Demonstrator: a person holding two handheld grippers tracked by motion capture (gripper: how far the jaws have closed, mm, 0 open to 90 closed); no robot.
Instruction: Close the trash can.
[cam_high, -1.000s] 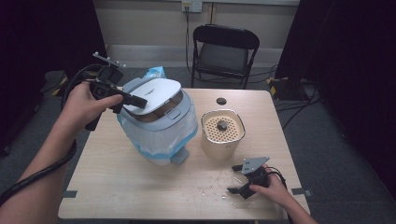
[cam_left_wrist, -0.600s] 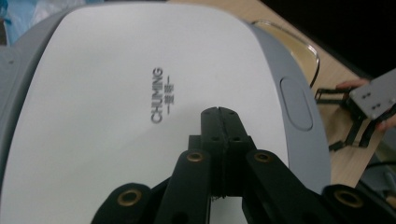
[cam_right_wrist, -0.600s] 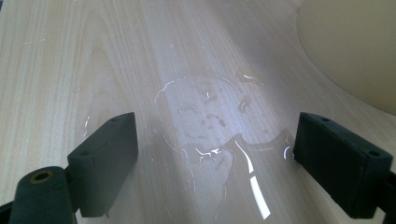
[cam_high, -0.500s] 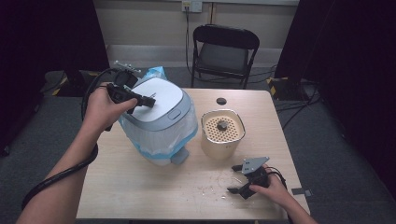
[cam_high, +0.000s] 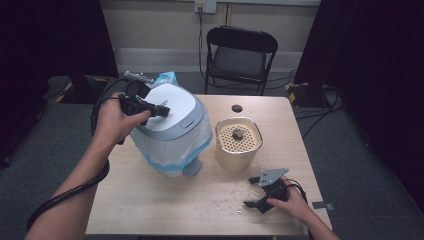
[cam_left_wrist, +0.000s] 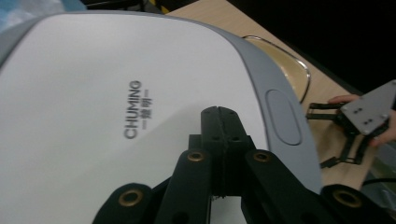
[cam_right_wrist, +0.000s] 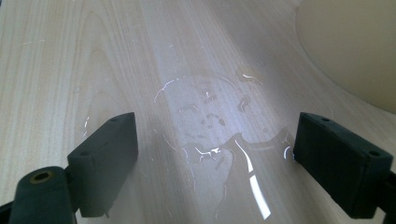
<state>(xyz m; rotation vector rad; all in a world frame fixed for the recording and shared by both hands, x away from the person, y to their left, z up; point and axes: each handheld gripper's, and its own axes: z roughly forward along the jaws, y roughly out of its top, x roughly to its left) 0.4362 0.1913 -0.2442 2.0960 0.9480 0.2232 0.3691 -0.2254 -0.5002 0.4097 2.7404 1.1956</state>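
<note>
- The left tongs (cam_left_wrist: 218, 122) are closed tight with nothing between them; their tip is on, or just above, the white lid (cam_high: 170, 107) of the grey-rimmed round bin (cam_high: 172, 132) lined with a pale blue bag, at the counter's rear left.
- The right tongs (cam_right_wrist: 212, 154) stand wide and empty, low over the counter's front right.
- Risk, I think: a push near the lid's rear edge may tip the bin toward the beige perforated container (cam_high: 238, 142) just beside it.
- The light wooden counter (cam_high: 150, 200) has a wet smear (cam_right_wrist: 210, 116) and small crumbs; wet pads could slip.
- Behind are a black folding chair (cam_high: 240, 55), floor cables and dark curtains.
</note>
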